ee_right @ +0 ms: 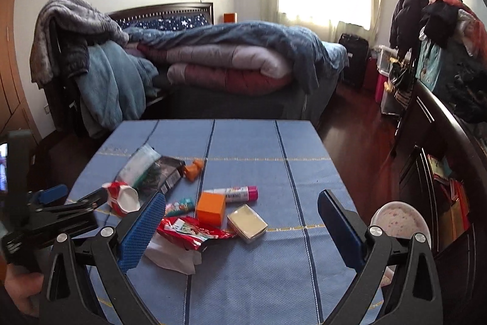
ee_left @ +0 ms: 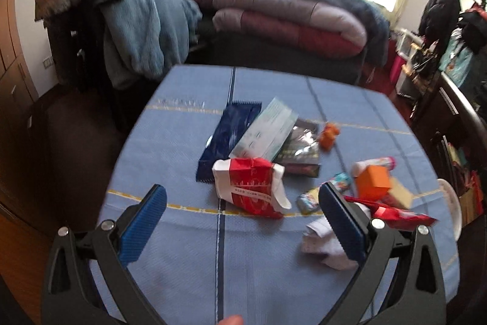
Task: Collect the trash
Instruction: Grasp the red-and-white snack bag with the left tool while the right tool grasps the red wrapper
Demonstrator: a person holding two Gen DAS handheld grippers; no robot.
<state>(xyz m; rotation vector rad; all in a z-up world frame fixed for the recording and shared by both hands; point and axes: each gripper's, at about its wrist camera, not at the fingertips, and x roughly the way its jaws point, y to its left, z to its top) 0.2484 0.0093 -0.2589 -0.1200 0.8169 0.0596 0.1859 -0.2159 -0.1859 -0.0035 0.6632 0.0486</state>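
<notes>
Blue cloth covers the table in our left wrist view, and we count the litter on it: one dark blue wrapper, one pale green packet lying across it, one black foil packet, one torn red and white carton, one small orange toy, one orange box, one pink-capped tube, one red snack bag and one crumpled tissue. Our left gripper hangs over the near edge with its fingers spread wide and nothing between them; its right finger hides part of the tissue and snack bag.

From the right wrist we count much the same heap, plus one cream box just beside the orange box. A white bowl sits at the table's right edge, half behind our right gripper, which is likewise spread wide and empty. The bed with folded quilts stands beyond the table.
</notes>
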